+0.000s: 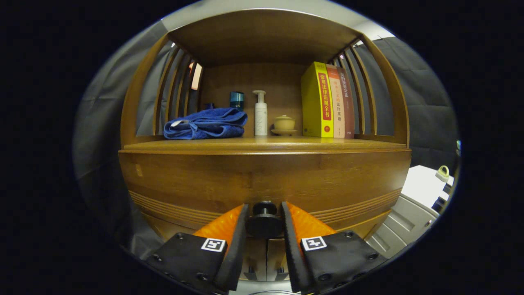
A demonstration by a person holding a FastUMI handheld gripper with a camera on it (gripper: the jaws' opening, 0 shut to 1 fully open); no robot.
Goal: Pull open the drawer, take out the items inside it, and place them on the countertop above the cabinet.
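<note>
Drawer knob (264, 220) is sitting directly between the two fingers of the claw (264, 223), near their tips. The fingers are flanking it closely on both sides; contact appears made on each side, so the claw is judged to be clamped on the knob, though the exact pad contact is hard to confirm.

Drawer (262, 184) front is lying just beyond the fingertips, flush with the cabinet body: it is reading as closed. Step in hand, by judgement: the pull is not yet begun. The drawer's contents are hidden behind the front, so nothing can be said of them.

Risks from here:
- The knob is round and smooth-looking; a grip near the fingertips may be slipping off once the pull loads it.
- An off-axis pull could be binding the drawer in its runners.
- A sudden release could be jolting what stands above.

Above and beyond the claw, the worktop (286, 143) is carrying, from the claw's left to right: a folded blue towel (206, 124), a dark teal jar (237, 100) behind it, a white pump bottle (260, 113), a small lidded cup on a saucer (284, 124), and upright books (325, 100). Free space for placing is lying mostly along the front edge.
</note>
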